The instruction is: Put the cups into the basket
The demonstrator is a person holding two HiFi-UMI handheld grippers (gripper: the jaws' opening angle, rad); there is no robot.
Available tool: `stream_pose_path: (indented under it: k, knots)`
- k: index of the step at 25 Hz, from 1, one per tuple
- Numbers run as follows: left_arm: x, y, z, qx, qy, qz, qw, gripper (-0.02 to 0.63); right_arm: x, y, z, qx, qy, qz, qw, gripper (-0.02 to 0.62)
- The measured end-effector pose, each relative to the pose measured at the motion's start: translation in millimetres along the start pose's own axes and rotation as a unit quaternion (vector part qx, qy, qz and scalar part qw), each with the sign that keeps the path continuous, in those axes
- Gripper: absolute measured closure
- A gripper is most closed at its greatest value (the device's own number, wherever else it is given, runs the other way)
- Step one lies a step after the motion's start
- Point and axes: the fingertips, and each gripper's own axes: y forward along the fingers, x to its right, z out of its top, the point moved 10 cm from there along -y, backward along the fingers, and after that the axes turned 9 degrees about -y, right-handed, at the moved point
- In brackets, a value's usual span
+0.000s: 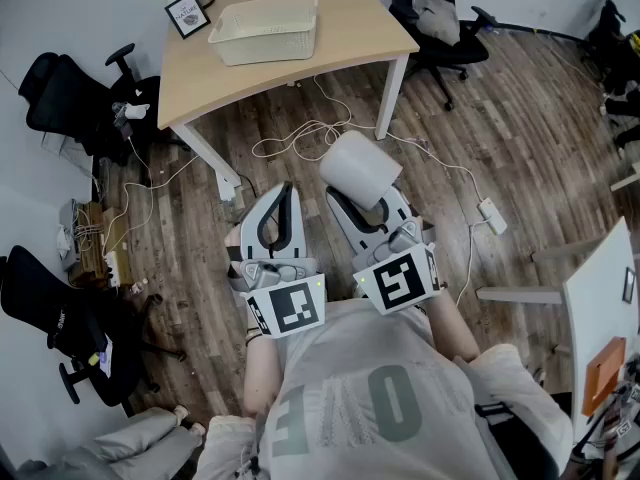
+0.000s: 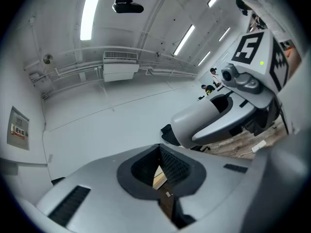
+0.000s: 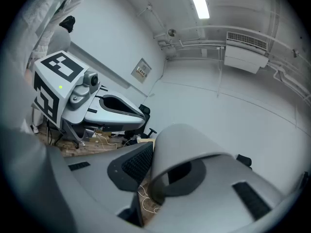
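White cup (image 1: 360, 166) sits in right gripper (image 1: 368, 196), well apart from basket (image 1: 262, 48).

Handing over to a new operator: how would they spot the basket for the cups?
Look to the light wooden table at the top of the head view. The basket sits on it: cream, rectangular, open-topped, larger than the framed picture beside it.
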Motion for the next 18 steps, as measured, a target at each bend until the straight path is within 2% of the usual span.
stream_pose_path:
  k: [11, 18]
  knots:
    - [10, 2, 8, -0.003, -0.007, 0.017, 0.9998, 0.598, 10, -13, -12, 0.005, -0.006, 0.012, 1.0, 0.535]
    - [27, 6, 16, -0.006, -0.001, 0.04, 0.9992, 0.598, 23, -29, -30, 0.027, -0.011, 0.033, 0.999, 0.535]
